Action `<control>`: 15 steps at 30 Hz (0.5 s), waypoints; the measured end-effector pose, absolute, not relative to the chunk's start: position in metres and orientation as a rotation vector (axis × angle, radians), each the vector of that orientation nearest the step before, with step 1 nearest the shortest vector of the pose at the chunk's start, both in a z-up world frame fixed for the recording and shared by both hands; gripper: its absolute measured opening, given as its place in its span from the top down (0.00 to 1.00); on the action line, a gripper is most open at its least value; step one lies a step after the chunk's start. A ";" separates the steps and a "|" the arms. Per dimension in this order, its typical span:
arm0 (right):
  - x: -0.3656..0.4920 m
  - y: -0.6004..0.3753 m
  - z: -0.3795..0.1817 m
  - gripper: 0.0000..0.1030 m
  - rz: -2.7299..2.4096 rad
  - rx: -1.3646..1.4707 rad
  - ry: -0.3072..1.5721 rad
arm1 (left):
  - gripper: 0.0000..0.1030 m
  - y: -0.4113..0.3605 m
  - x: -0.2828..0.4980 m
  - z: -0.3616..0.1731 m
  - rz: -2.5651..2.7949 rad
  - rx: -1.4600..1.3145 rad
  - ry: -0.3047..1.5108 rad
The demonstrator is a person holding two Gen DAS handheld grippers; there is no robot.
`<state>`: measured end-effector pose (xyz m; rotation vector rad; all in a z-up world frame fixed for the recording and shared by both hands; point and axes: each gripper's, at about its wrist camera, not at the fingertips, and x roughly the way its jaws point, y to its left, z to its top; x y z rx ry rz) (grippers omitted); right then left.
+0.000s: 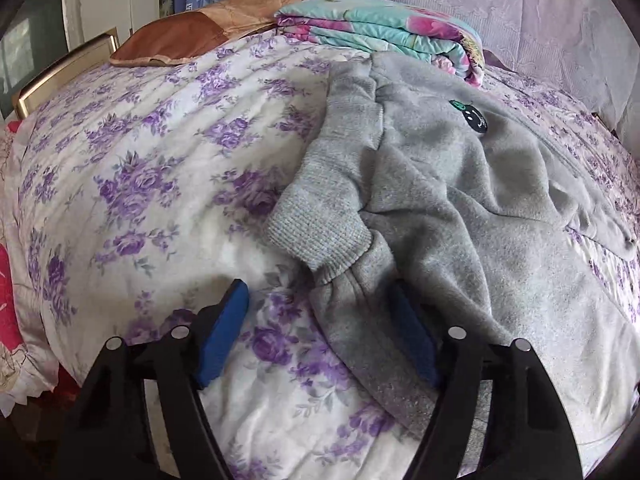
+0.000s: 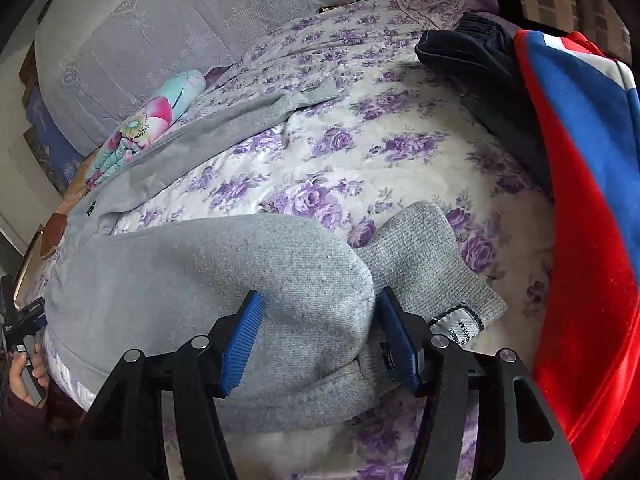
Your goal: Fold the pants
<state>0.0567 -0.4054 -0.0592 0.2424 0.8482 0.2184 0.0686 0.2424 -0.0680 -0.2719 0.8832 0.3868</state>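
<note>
Grey fleece pants (image 1: 448,200) lie spread on a bed with a purple-flowered cover (image 1: 152,152). In the left wrist view a ribbed waistband or cuff (image 1: 316,224) lies folded over near the pants' left edge. My left gripper (image 1: 320,320) is open, its blue pads straddling the pants' near edge. In the right wrist view the pants (image 2: 192,280) run from the left to a ribbed cuff (image 2: 432,264) with a white label (image 2: 456,324). My right gripper (image 2: 320,320) is open around the bunched leg end beside the cuff.
A folded floral quilt (image 1: 384,32) and a brown pillow (image 1: 188,28) lie at the bed's head. A red, blue and white garment (image 2: 588,216) and a dark garment (image 2: 480,60) lie at the right. White lace curtain (image 2: 160,24) hangs behind.
</note>
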 end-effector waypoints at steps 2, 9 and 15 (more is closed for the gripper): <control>0.057 -0.401 -0.059 0.39 0.214 0.211 0.850 | 0.41 0.235 0.071 -0.065 0.389 -0.246 0.881; 0.054 -0.397 -0.062 0.35 0.217 0.174 0.836 | 0.26 0.239 0.067 -0.063 0.446 -0.257 0.884; 0.053 -0.396 -0.062 0.34 0.219 0.166 0.830 | 0.16 0.246 0.064 -0.066 0.465 -0.288 0.884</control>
